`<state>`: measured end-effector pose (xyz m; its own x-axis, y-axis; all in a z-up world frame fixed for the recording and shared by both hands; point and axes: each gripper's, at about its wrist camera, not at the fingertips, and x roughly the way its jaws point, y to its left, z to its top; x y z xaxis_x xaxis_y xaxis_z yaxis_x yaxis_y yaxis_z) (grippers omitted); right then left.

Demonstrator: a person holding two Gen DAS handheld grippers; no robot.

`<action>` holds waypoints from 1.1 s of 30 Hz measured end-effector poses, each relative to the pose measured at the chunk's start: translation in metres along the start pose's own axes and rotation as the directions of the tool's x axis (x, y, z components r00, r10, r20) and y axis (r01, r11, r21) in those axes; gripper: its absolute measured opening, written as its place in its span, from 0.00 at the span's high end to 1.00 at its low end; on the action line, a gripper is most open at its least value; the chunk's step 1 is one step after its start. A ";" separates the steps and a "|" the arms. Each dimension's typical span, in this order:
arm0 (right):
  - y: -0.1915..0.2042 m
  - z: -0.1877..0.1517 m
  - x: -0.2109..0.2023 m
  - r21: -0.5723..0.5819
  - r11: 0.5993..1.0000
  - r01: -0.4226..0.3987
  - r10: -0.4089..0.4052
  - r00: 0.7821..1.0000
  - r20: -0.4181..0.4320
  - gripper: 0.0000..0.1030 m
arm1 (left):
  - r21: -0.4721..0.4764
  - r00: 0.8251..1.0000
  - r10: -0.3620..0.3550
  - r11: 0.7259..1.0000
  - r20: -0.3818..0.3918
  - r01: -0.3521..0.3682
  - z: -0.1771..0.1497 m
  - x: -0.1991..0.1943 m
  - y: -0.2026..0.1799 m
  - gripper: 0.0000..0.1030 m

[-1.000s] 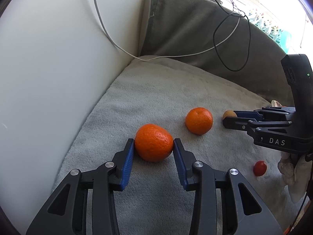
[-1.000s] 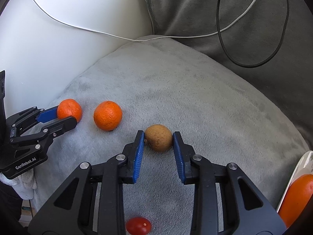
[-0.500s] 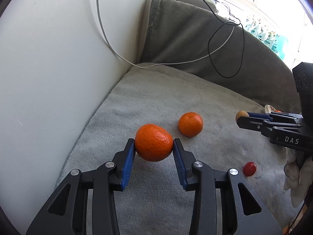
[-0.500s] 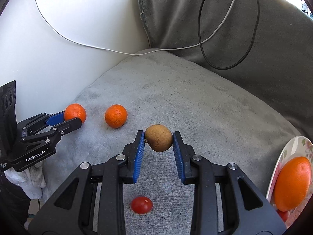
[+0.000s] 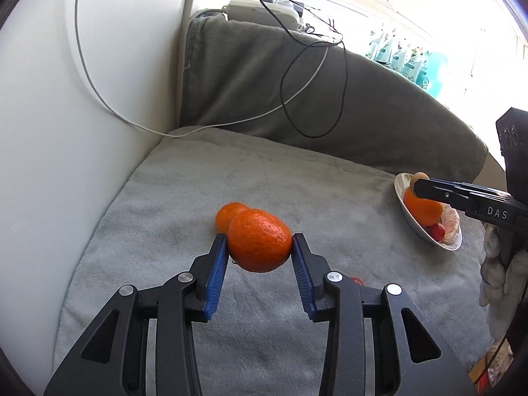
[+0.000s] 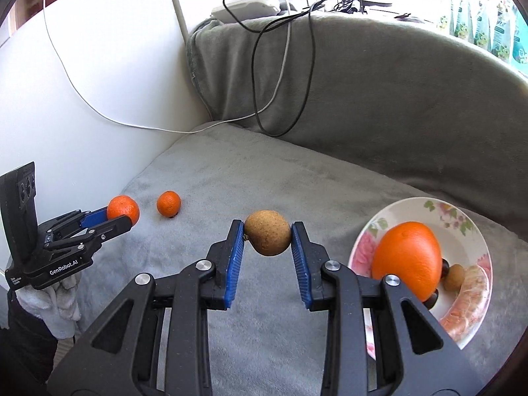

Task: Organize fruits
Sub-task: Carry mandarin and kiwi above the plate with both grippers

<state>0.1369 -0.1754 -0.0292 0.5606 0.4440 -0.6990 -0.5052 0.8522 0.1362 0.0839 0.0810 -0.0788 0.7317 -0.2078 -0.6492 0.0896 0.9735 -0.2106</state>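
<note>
My left gripper [image 5: 259,247] is shut on an orange mandarin [image 5: 259,245] and holds it above the grey blanket [image 5: 297,184]. A second mandarin [image 5: 227,213] lies on the blanket just behind it, also in the right wrist view [image 6: 168,203]. My right gripper [image 6: 267,238] is shut on a small brown fruit [image 6: 267,237], lifted left of a flowered plate [image 6: 468,227]. The plate holds a big orange [image 6: 406,260], a small brown fruit [image 6: 453,277] and dark small fruits. A red cherry tomato [image 5: 356,280] peeks out behind my left finger.
A white wall [image 5: 66,132] borders the blanket on the left. A grey cushion back [image 6: 379,99] rises behind, with white and black cables [image 6: 274,76] draped over it. A power strip [image 5: 260,8] sits on top. Bottles [image 5: 409,62] stand by the window.
Both grippers have lifted their fruit off the blanket and pulled back. The right gripper with the brown fruit has moved toward the plate, which has come fully into view.
</note>
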 end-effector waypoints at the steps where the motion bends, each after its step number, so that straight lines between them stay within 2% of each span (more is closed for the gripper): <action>1: -0.008 -0.001 -0.006 0.011 1.000 0.008 -0.008 1.000 0.007 0.70 | 0.008 1.000 -0.010 1.000 0.001 0.010 0.001 0.000 -0.006 0.64; 12: -0.074 -0.008 -0.045 0.112 0.990 0.088 -0.094 0.994 0.052 0.70 | 0.081 0.993 -0.116 0.990 -0.007 0.116 0.006 0.005 -0.069 0.64; 24: -0.131 -0.014 -0.056 0.195 0.971 0.136 -0.148 0.988 0.048 0.70 | 0.169 0.971 -0.234 0.956 -0.049 0.239 0.007 0.023 -0.143 0.64; 33: -0.154 -0.018 -0.048 0.224 0.965 0.140 -0.150 0.988 0.028 0.70 | 0.212 0.956 -0.283 0.932 -0.084 0.294 0.003 0.037 -0.187 0.64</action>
<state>0.1759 -0.3324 -0.0289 0.6478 0.3190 -0.6918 -0.2622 0.9460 0.1907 0.0961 -0.1084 -0.0612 0.6169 -0.4818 -0.6224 0.4418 0.8664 -0.2327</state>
